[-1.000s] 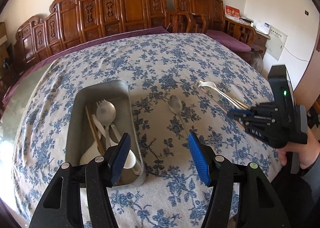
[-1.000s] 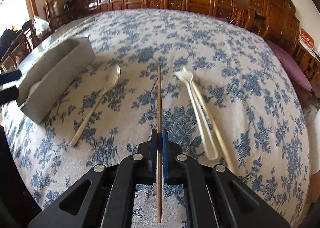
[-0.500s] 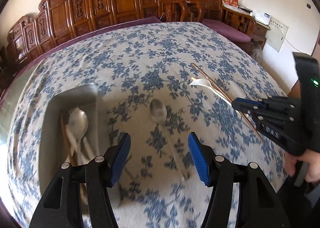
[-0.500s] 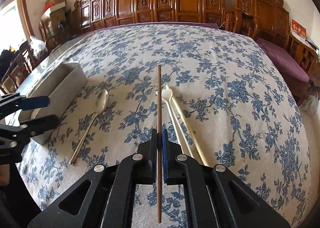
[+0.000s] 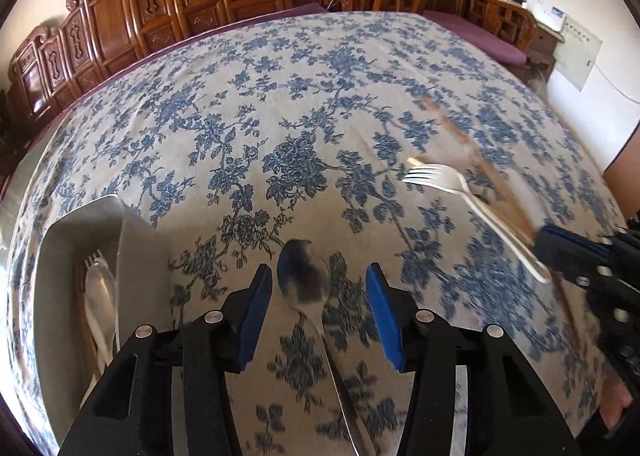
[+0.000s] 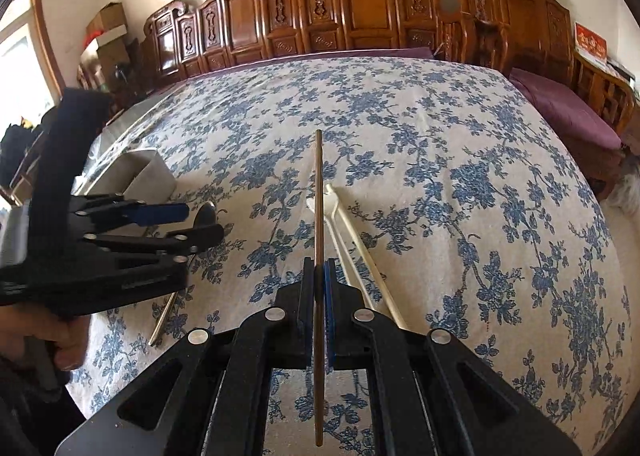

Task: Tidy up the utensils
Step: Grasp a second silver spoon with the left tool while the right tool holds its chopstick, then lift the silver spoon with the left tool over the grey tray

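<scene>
At the far left of the left wrist view, the metal tray (image 5: 132, 256) sat on the blue-flowered tablecloth (image 5: 280, 115), its near end cut off by the gripper body. Inside it a spoon (image 5: 98, 288) and the tines of a fork behind it could be made out; the rest of its contents was hidden. The left gripper (image 5: 316, 312) hung over a second spoon (image 5: 304, 276) lying on the cloth just right of the tray. Its blue-padded jaws were closing, the blurred bowl of that spoon between them but untouched by either pad; the handle ran down out of sight below the gripper. Further right lay a metal fork (image 5: 440, 177), tines pointing left, with a pale utensil beside it whose head was mostly covered and could not be identified. In the right wrist view this pair appeared as two pale handles, the fork (image 6: 336, 232) partly crossed by the held stick. At the right edge the right gripper (image 5: 560, 252) was cut off by the frame and smeared by motion. Its own camera showed the right gripper (image 6: 319, 284) clamped fully onto a single brown chopstick (image 6: 318, 191), which stood out ahead of the jaws above the cloth and extended behind them too. Carved wooden chairs (image 6: 360, 3) lined the wall beyond.
</scene>
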{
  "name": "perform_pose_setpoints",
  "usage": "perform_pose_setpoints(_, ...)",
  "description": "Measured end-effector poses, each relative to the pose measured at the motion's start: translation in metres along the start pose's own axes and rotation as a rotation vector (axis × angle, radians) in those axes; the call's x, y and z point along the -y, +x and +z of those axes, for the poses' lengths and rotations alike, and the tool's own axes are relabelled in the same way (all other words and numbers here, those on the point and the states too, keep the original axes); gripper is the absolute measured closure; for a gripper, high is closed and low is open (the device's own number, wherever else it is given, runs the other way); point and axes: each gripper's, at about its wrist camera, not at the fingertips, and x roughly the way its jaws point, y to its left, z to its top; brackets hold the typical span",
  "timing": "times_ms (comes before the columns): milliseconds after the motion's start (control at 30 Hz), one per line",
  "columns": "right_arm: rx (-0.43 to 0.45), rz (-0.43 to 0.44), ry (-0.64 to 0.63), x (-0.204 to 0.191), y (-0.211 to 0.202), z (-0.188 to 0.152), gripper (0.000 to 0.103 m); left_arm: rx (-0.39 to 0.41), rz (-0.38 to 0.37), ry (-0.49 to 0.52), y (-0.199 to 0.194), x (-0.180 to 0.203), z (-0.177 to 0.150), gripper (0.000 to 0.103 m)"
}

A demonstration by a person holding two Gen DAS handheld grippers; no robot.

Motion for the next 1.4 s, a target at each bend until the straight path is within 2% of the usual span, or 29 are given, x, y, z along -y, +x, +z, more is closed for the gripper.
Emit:
perform_pose_setpoints(233, -0.009, 0.014, 0.023, 0.005, 0.003, -0.002, 0.097, -0.022, 0.025, -0.064, 0.018, -0.010, 0.008, 0.056)
perform_pose_setpoints(333, -0.012, 0.014, 0.014, 0.003, 0.004, -0.002, 0.097, -0.027, 0.017, -0.071, 0.018, -0.011, 0.009, 0.063)
perform_pose_setpoints(533, -0.011, 0.018, 0.009, 0.003, 0.003, -0.001, 0.097, -0.032, 0.025, -0.076, 0.015, -0.012, 0.003, 0.064)
perform_pose_setpoints(600, -0.012, 0.016, 0.004, 0.002, 0.002, 0.000, 0.097, -0.033, 0.019, -0.068, 0.015, -0.012, 0.003, 0.075)
perform_pose_setpoints(667, -0.011, 0.017, 0.002, 0.002, 0.002, 0.000, 0.097, -0.033, 0.020, -0.056, 0.013, -0.010, 0.002, 0.076)
perform_pose_setpoints(800, -0.008, 0.024, -0.001, -0.002, 0.002, 0.000, 0.097, -0.003, 0.005, -0.060, 0.000, -0.012, 0.000, 0.076)
perform_pose_setpoints(1133, -0.002, 0.037, -0.039, -0.018, 0.004, 0.003, 0.097, 0.142, -0.076, -0.091, -0.066, -0.020, -0.002, 0.076)
perform_pose_setpoints(1400, 0.007, 0.037, -0.061, -0.027, 0.002, 0.002, 0.097, 0.214, -0.090, -0.077, -0.099, -0.025, -0.002, 0.077)
